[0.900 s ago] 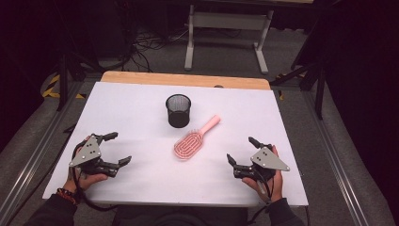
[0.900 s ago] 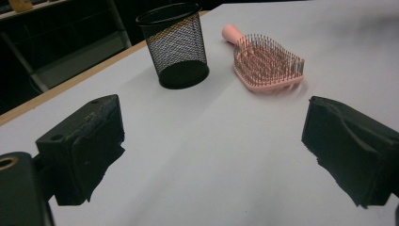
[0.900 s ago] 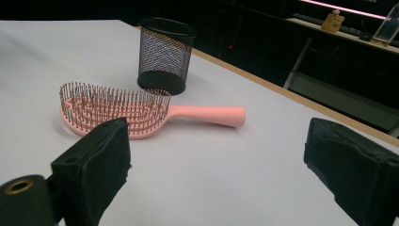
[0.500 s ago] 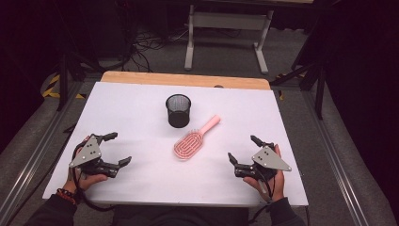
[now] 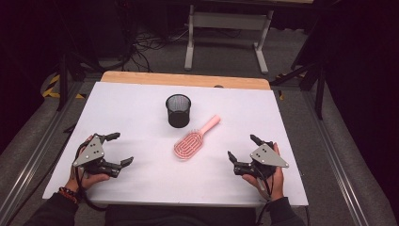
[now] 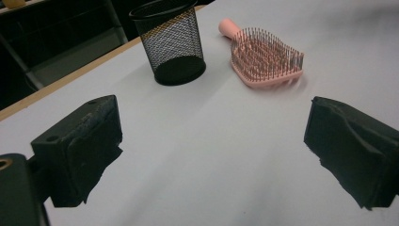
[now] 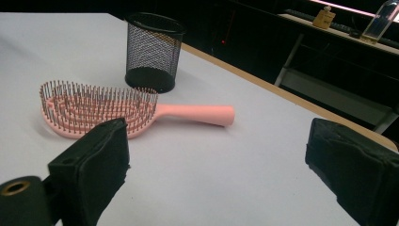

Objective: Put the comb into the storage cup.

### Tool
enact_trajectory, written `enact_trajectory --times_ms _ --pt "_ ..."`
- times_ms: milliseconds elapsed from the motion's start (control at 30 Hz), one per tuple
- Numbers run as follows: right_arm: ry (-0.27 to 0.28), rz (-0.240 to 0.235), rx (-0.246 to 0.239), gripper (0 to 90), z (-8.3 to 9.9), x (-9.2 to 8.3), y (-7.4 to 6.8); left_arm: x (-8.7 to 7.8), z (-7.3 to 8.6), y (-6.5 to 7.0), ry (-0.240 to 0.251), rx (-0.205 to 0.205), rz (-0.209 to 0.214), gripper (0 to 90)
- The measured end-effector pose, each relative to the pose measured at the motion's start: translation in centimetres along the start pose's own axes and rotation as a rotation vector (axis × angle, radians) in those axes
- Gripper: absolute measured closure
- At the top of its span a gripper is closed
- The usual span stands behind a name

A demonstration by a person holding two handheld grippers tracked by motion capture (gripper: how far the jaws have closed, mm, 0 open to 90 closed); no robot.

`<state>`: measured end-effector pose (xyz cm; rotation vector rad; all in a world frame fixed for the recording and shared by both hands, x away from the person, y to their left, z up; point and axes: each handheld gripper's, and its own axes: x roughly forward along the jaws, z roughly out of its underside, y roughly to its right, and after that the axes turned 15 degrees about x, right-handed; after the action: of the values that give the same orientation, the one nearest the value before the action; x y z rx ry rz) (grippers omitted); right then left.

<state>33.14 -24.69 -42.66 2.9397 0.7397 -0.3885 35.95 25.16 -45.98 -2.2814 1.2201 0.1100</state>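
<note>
Nearest the person's edge of the table (image 5: 141, 101), the left gripper (image 5: 116, 149) sits by the near left corner, jaws spread wide with nothing between them; in the left gripper view the two black pads frame bare white tabletop, and both things lie well ahead of them. Over by the near right corner the right gripper (image 5: 243, 152) rests low in the person's hand, jaws just as wide and just as empty; its own view puts the brush a little beyond the left pad, apart from it.

Move up the table and there is the pink hairbrush (image 5: 194, 140), lying flat near the middle, bristles up, head toward the person, handle angled away toward the far right; nothing touches it. Just past it, toward the far edge, stands the black mesh cup (image 5: 178, 110), upright, mouth open, with nothing visibly inside it; the handle tip lies beside the cup but apart from it.

So the reading is plain: the work looks barely begun; the brush is not yet gripped, not lifted, not in the cup. Likely left to do, judging by the layout: a reach, a grip on the brush, a lift, and a drop into the cup; the right gripper is the closer one.
</note>
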Motion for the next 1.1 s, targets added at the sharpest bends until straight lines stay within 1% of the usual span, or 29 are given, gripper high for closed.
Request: enact_trajectory --times_ms 67,233,467,533,733,800,900,967,1033,1067,1100 --pt "0.004 -0.004 0.012 7.1 -0.1 0.1 0.1 -0.1 0.0 0.1 0.003 0.0 -0.001 5.5" --pt "0.003 0.005 0.019 7.7 -0.2 0.2 0.3 -0.3 -0.2 0.1 0.012 -0.002 -0.007 5.5" --pt "0.032 0.018 0.032 9.5 -1.0 -0.3 0.3 -0.4 -0.2 0.2 0.013 -0.003 -0.008 5.6" --pt "0.037 0.016 0.037 9.7 -1.2 -0.2 0.4 -0.5 -0.3 0.2 0.019 -0.003 -0.01 5.7" --pt "0.042 0.017 0.038 10.5 -1.8 0.4 0.5 -0.4 -0.2 0.1 0.02 -0.007 -0.003 5.6" --pt "0.048 0.017 0.04 11.3 -2.1 0.7 0.5 -0.5 -0.2 0.1 0.019 0.001 -0.001 5.7" --pt "0.065 0.027 0.019 13.4 -3.0 0.8 0.5 -0.6 -0.2 0.1 0.02 0.005 -0.001 5.7" --pt "0.08 0.025 0.025 16.2 -3.5 1.0 0.6 -0.5 -0.1 0.0 0.021 0.001 -0.005 5.7" --pt "0.078 0.022 0.024 19.1 -3.8 1.4 0.7 -0.4 0.0 -0.1 0.019 -0.009 -0.003 5.7" --pt "0.076 0.024 0.023 21.8 -3.8 1.7 0.8 -0.4 0.0 -0.1 0.016 -0.009 0.0 5.7" --pt "0.077 0.024 0.028 27.0 -3.9 2.0 0.9 -0.3 0.0 -0.1 0.015 -0.009 0.0 5.8"
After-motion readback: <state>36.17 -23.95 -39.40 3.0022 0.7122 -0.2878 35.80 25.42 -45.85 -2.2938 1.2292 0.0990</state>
